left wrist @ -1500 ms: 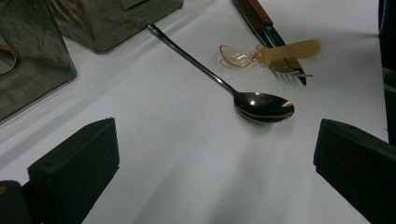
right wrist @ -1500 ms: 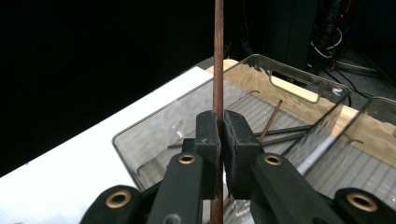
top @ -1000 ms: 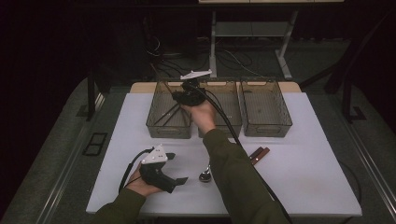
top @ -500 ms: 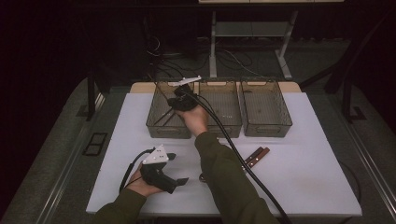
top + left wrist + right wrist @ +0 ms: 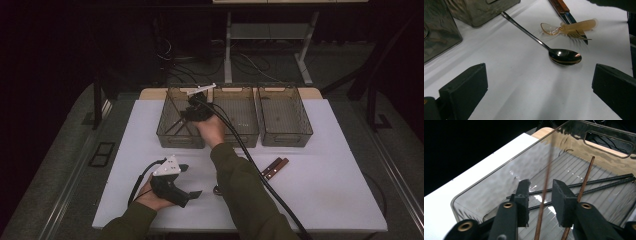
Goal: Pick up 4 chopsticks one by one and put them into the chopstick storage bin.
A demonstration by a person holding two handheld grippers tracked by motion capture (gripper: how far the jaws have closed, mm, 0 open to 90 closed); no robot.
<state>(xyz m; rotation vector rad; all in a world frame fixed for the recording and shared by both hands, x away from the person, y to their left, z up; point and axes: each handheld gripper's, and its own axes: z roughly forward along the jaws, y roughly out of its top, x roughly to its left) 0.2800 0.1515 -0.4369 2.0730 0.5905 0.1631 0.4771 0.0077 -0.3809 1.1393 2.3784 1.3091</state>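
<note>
Here a brown chopstick (image 5: 543,195) stands loose between the opening right hand-held gripper (image 5: 540,202) – inside the bin (image 5: 481,187)

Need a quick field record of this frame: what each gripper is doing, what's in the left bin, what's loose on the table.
right gripper: over the left bin, fingers just opening, parted around a brown chopstick, not pressing it
left gripper: open, low over the white table, nothing between its fingers
left bin contents: two black chopsticks, another brown chopstick
loose on table: metal spoon, amber plastic spoon, fork, wooden-handled knives
</note>
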